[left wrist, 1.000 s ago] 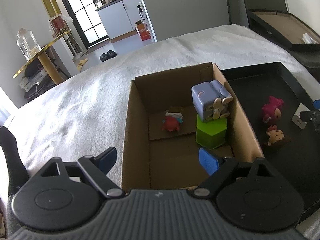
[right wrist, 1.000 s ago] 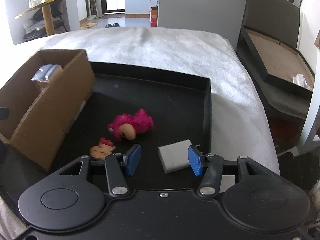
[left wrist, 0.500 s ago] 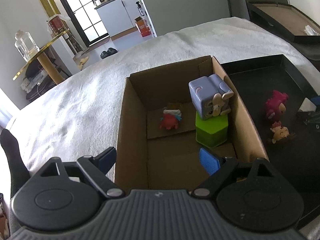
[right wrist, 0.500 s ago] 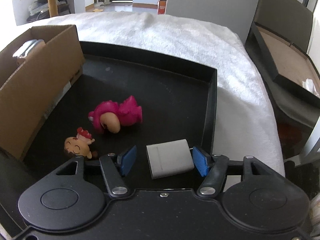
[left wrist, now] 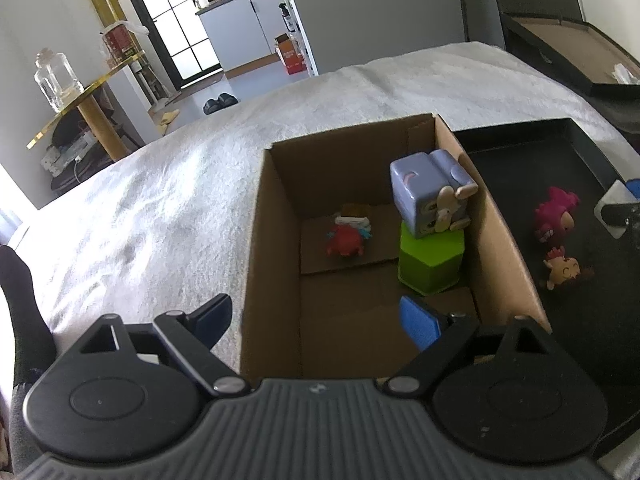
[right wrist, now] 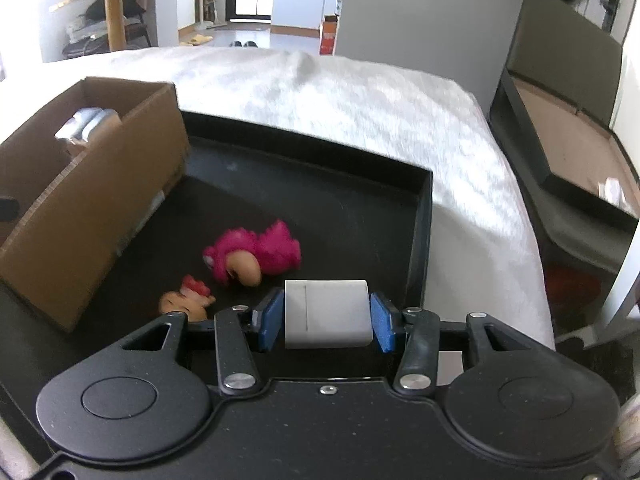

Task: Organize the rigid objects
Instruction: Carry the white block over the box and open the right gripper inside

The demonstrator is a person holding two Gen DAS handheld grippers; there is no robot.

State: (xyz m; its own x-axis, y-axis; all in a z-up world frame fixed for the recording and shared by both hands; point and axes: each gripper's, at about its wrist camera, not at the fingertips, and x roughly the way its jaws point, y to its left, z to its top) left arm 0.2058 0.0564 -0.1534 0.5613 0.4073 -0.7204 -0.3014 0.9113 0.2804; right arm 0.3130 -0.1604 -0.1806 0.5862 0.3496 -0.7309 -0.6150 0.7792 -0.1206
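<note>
While its jaws close, the right gripper (right wrist: 326, 320) has the white block (right wrist: 326, 314) squarely betw. its blue pads (right wrist: 268, 322), both pads against the block's sides, so it's pinching it over the black tray (right wrist: 420, 220). Just ahead and left of that claw lies the pink plush-look figure (right wrist: 256, 258) on its side; nearer, left of the left pad, the small tan figure w/ red tuft (right wrist: 186, 302). Further left stands the cardboard box (right wrist: 92, 216), one corner on the tray.

Left gripper (left wrist: 316, 320) is spread wide, nothing betw. its pads; one pad sits outside the box's left wall, the other above the box floor. Ahead of it inside: a green hexagonal block (left wrist: 432, 262) w/ a lavender cube toy (left wrist: 430, 198) stacked on top, tilted, against the right wall; a red figure (left wrist: 346, 236) further back, left of the stack. Box and tray rest on a white blanket (left wrist: 160, 208).
</note>
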